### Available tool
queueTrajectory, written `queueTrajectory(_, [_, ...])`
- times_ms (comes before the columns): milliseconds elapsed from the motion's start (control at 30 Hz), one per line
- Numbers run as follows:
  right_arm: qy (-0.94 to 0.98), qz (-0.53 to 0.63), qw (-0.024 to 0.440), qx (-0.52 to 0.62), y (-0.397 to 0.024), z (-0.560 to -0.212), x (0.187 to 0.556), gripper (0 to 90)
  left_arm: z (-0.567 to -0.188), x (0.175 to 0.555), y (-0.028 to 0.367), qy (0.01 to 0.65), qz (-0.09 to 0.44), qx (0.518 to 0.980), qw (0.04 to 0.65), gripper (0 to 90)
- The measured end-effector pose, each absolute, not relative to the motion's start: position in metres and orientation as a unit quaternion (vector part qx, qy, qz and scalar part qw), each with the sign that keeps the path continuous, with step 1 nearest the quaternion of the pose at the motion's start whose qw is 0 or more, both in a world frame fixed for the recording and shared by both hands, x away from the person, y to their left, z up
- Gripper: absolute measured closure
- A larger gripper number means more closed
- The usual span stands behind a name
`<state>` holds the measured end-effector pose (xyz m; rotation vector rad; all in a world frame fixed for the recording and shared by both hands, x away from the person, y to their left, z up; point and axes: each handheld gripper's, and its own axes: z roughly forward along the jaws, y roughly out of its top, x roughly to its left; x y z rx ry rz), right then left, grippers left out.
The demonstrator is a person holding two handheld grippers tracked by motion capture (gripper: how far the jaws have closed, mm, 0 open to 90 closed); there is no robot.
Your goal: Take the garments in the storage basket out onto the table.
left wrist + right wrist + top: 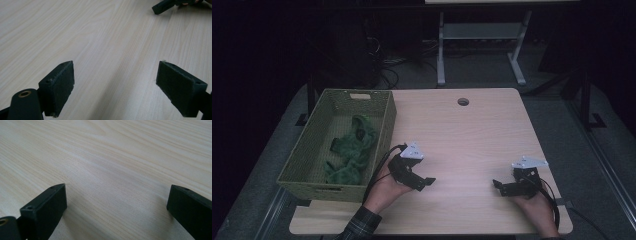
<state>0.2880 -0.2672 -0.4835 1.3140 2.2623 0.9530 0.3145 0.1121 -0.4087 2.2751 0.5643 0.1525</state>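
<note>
Crumpled green cloth (pixel 350 150) inside woven basket (pixel 384 131)

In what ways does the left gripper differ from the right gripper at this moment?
The left gripper lies close to the basket; the right gripper lies near the table's right edge. The left points right, the right points left, so they face each other. Both are low over bare wood, with jaws wide apart and holding nothing.

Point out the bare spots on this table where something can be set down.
Free: the light wooden table between the left hand-held gripper and the right hand-held gripper, and the stretch up to the round cable hole. Crowded: the green woven basket holding green crumpled cloth.
</note>
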Motion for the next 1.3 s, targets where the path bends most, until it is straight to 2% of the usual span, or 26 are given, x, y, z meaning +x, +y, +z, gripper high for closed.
queueTrajectory(567, [0.799,0.337,0.178,0.465,-0.267,-0.484,0.288,2.3,-0.375,0.321,0.118,0.214,0.06,0.897,0.382,14.5])
queueTrajectory(1300, [0.799,0.337,0.178,0.464,-0.267,-0.484,0.288,2.3,-0.346,0.329,0.158,0.241,0.073,0.891,0.377,14.6])
